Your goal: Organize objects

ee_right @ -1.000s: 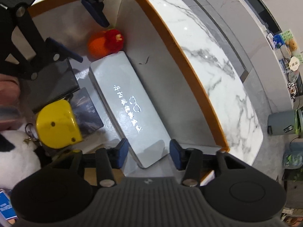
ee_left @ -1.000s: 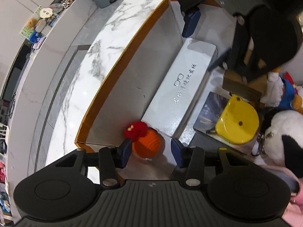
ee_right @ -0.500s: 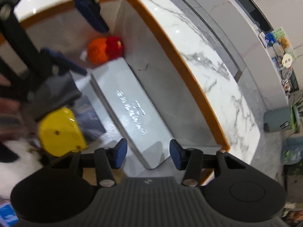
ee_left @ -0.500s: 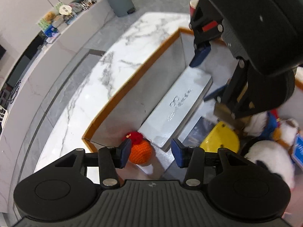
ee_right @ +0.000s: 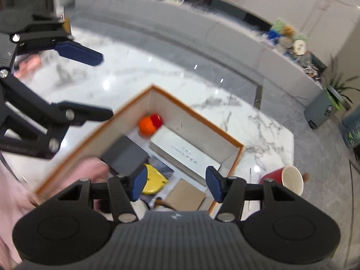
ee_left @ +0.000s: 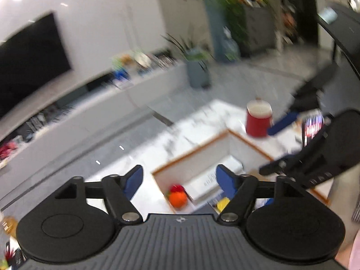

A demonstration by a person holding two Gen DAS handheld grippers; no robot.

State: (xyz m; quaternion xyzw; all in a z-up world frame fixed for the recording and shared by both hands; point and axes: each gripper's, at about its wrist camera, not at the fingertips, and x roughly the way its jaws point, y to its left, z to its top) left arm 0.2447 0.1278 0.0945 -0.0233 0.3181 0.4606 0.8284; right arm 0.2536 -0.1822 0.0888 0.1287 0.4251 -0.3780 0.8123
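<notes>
White marble tabletop (ee_right: 126, 78) carries an open white box with orange edges (ee_right: 198, 114). Inside it an orange and red knitted ball (ee_right: 149, 123) sits in the far corner, touching a long white printed case (ee_right: 186, 150); a yellow rounded gadget (ee_right: 155, 181) lies nearer. Left tool (ee_left: 178, 178) just spread wide, nothing between its jaws. Right tool (ee_right: 175, 183) just opened a bit too, also empty, above the box. Red paper cup (ee_right: 283, 178) lies tipped beside the box.

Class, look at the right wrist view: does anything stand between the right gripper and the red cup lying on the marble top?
Nothing visible does. The right gripper hangs empty above the box; the red cup lies outside its wall.
</notes>
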